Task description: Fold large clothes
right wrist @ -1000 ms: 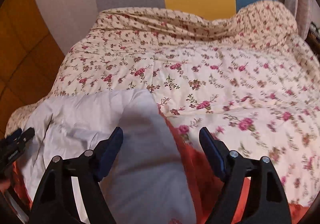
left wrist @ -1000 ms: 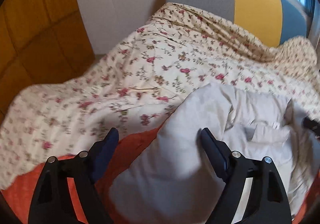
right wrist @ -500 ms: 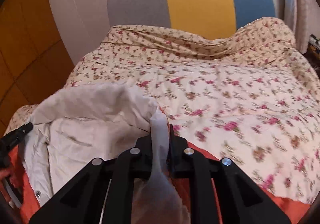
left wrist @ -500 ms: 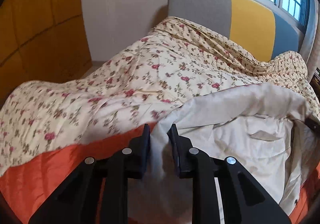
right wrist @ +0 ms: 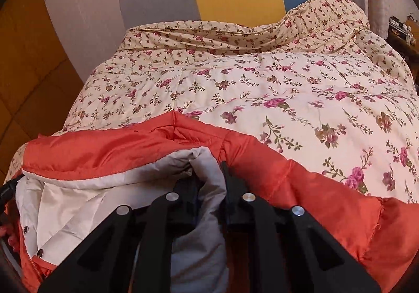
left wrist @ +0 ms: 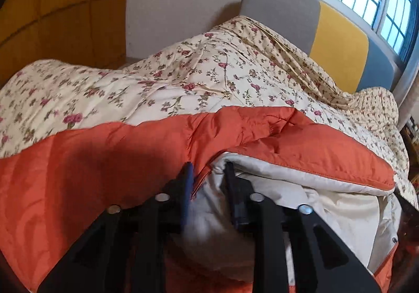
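The orange jacket (left wrist: 110, 162) is spread on the floral quilt (left wrist: 183, 78) at the bed's near end, its long axis running across the bed from side to side, pale lining (right wrist: 68, 198) turned up. Its fabric is pinched by the left gripper (left wrist: 208, 175), whose jaws have just been opening slightly, and by the right gripper (right wrist: 208, 172). A second ago both were spread wide and little orange was seen.
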`<state>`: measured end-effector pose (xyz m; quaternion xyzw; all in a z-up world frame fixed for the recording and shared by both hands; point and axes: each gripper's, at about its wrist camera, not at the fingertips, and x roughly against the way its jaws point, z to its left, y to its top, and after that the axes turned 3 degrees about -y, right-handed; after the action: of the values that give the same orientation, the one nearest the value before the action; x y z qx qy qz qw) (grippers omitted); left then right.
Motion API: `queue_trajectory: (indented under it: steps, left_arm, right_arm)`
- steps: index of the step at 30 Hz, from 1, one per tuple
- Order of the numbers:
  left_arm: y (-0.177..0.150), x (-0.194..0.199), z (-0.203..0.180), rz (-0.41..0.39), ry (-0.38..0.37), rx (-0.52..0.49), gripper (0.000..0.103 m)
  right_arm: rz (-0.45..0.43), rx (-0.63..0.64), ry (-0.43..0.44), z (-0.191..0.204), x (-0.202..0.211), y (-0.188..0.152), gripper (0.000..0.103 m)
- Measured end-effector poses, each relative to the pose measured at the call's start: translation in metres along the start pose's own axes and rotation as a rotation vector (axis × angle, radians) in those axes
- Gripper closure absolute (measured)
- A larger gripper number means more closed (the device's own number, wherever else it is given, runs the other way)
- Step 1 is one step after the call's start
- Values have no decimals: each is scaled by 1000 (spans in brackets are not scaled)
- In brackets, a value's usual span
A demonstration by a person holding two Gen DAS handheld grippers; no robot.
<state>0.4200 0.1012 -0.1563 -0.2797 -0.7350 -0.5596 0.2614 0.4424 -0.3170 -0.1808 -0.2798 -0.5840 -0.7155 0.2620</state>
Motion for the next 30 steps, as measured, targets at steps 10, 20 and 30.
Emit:
queue_trajectory:
  steps: [10, 20, 30]
  left_arm:
    - [-10, 82, -31, -193, -9, 85, 34]
    - [30, 9, -154, -76, -30, -200, 34]
    - [-33, -32, -123, 0, 2, -230, 34]
  right_arm:
    - [-35, 54, -64, 11, 2, -4, 88]
    - [-41, 50, -58, 10, 3, -3, 88]
    - [-50, 80, -74, 17, 9, -3, 77]
